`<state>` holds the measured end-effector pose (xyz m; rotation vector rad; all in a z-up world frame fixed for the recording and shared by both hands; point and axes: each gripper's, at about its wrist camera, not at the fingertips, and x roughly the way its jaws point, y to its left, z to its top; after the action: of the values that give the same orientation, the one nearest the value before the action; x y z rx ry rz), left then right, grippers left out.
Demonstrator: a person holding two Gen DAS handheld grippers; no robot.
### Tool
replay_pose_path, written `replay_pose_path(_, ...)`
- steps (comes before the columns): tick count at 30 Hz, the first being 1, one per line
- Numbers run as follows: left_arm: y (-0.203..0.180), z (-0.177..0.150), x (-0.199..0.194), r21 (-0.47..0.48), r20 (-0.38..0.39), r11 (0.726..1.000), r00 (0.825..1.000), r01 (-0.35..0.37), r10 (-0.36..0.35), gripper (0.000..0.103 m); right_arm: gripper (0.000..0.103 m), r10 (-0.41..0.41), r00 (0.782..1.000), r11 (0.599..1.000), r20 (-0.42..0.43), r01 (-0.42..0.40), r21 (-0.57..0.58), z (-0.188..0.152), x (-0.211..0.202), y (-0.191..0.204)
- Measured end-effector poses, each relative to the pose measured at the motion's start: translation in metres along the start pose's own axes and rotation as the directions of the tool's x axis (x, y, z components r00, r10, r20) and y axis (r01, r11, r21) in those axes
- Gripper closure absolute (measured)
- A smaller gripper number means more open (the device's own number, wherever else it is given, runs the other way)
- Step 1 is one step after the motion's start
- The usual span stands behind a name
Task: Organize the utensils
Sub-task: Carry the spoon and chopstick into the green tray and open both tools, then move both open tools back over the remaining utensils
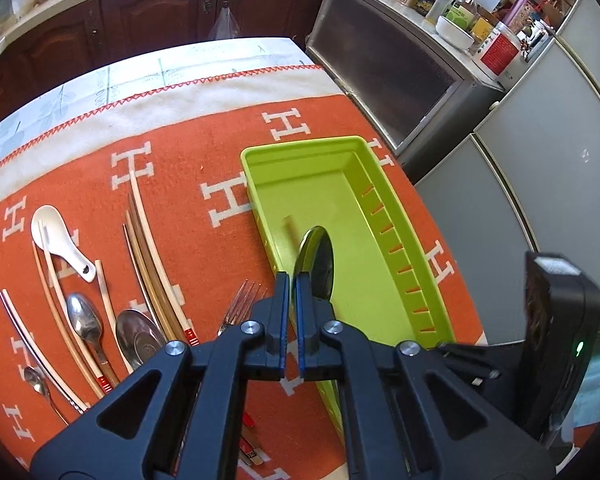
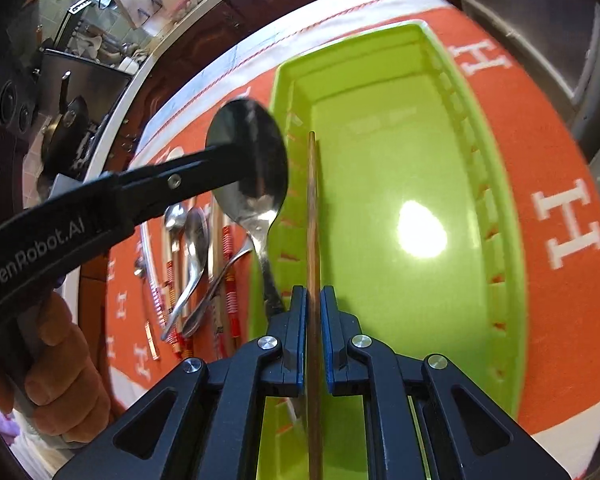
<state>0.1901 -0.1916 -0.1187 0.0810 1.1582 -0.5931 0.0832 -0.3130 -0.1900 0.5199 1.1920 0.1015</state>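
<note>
A lime green tray (image 1: pixel 384 216) lies on the orange cloth; it also shows in the right wrist view (image 2: pixel 512 280). My left gripper (image 1: pixel 294 280) is shut on a large metal spoon (image 1: pixel 314 260) and holds it over the tray's left wall; the spoon's bowl shows in the right wrist view (image 2: pixel 252 160). My right gripper (image 2: pixel 311 292) is shut on a brown chopstick (image 2: pixel 312 208) that points along the tray's inside, above its floor. Loose utensils lie left of the tray: a white ceramic spoon (image 1: pixel 58 240), chopsticks (image 1: pixel 148 256), metal spoons (image 1: pixel 84 320) and a fork (image 1: pixel 240 304).
The orange cloth with white H letters (image 1: pixel 204 148) covers the table. A grey cabinet (image 1: pixel 384 64) and a fridge (image 1: pixel 540 184) stand to the right, and dark wooden cupboards (image 1: pixel 148 12) behind. The left gripper's arm (image 2: pixel 100 208) and the person's hand (image 2: pixel 60 368) show in the right wrist view.
</note>
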Motion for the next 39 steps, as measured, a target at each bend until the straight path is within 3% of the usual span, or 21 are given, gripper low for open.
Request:
replay_pose_path(4,-0.007,-0.002,-0.007,0.024,0.011,1.0,1.0,-0.004,0.004,0.102,0.094,-0.058,0.998,0.998,0.025,0.057,0.026,0.006,-0.014,-0.012)
replay_pose_path(8,-0.011,-0.006,-0.02,0.038,0.019,0.999,1.0,-0.019,0.019,0.102,0.077,-0.076,0.996,0.995,0.055,0.073,0.061,0.011,-0.027,-0.018)
replay_pose_path(19,0.002,-0.046,-0.071,0.048,0.038,0.998,0.998,-0.051,0.049,0.101,0.077,-0.081,0.991,0.997,0.11,0.08,0.018,0.006,-0.072,0.002)
replay_pose_path(21,0.01,-0.059,-0.081,0.044,0.037,0.997,0.998,-0.059,0.057,0.096,0.077,-0.081,0.99,0.997,0.115,0.081,0.005,0.002,-0.078,0.012)
replay_pose_path(22,0.016,-0.067,-0.087,0.038,0.035,0.997,0.998,-0.062,0.06,0.093,0.077,-0.08,0.99,0.997,0.116,0.081,-0.001,-0.001,-0.081,0.015)
replay_pose_path(24,0.026,-0.081,-0.097,0.032,0.038,0.997,0.997,-0.073,0.071,0.073,0.077,-0.075,0.99,0.997,0.118,0.077,-0.016,-0.006,-0.086,0.023)
replay_pose_path(26,0.039,-0.096,-0.112,0.02,0.054,0.996,0.994,-0.092,0.091,0.063,0.077,-0.076,0.989,0.996,0.123,0.08,-0.029,-0.012,-0.092,0.031)
replay_pose_path(34,0.106,-0.134,-0.161,-0.081,0.084,0.984,0.982,-0.161,0.168,0.062,0.077,-0.057,0.992,0.993,0.117,0.068,-0.091,-0.019,-0.098,0.07)
replay_pose_path(39,0.146,-0.141,-0.18,-0.15,0.09,0.969,0.974,-0.194,0.209,0.062,0.077,-0.038,0.993,0.985,0.109,0.056,-0.161,-0.012,-0.094,0.108)
